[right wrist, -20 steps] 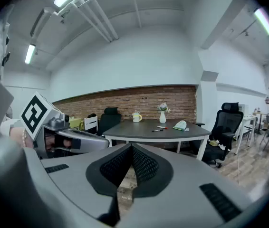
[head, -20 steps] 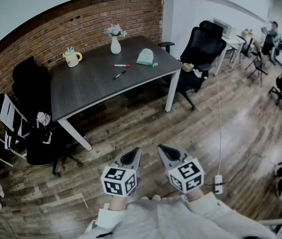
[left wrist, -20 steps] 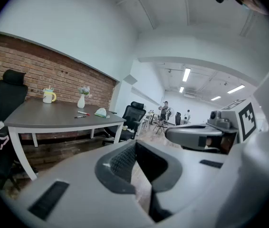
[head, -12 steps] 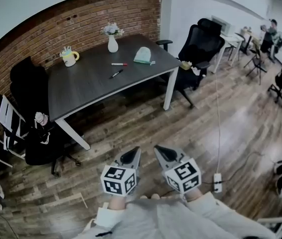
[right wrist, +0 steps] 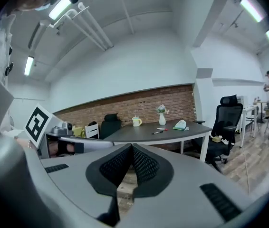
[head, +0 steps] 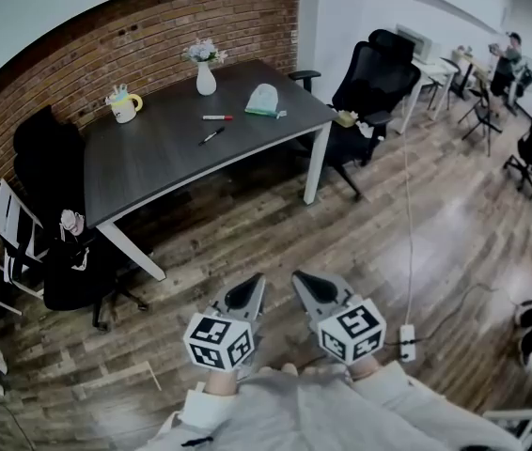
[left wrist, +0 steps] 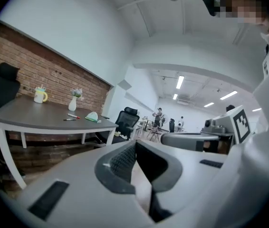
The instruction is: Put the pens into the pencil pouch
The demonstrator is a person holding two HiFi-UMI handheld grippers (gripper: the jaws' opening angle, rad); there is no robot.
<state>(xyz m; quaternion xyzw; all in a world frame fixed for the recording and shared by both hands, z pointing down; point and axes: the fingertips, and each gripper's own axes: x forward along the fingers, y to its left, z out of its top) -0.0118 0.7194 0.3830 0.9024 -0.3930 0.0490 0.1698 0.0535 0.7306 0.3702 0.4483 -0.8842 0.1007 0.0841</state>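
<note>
Far ahead stands a dark grey table (head: 153,158). On it lie a red pen (head: 216,117), a black pen (head: 211,136) and a pale green pencil pouch (head: 262,100). My left gripper (head: 250,287) and right gripper (head: 299,282) hover side by side over the wooden floor, well short of the table. Both are shut with nothing between the jaws. The right gripper view shows the pens (right wrist: 159,130) and the pouch (right wrist: 180,125) small on the tabletop beyond my right gripper (right wrist: 131,148). In the left gripper view, the pouch (left wrist: 92,117) sits far off past my left gripper (left wrist: 135,144).
A white vase with flowers (head: 206,79) and a yellow-handled mug (head: 123,107) stand at the table's back. Black office chairs (head: 371,69) flank the table's right, more chairs (head: 50,252) its left. A power strip and cable (head: 405,342) lie on the floor at right. A brick wall backs the table.
The table and everything on it have drifted slightly up and left in the head view. Both grippers keep their places at the bottom of the frame, still shut.
</note>
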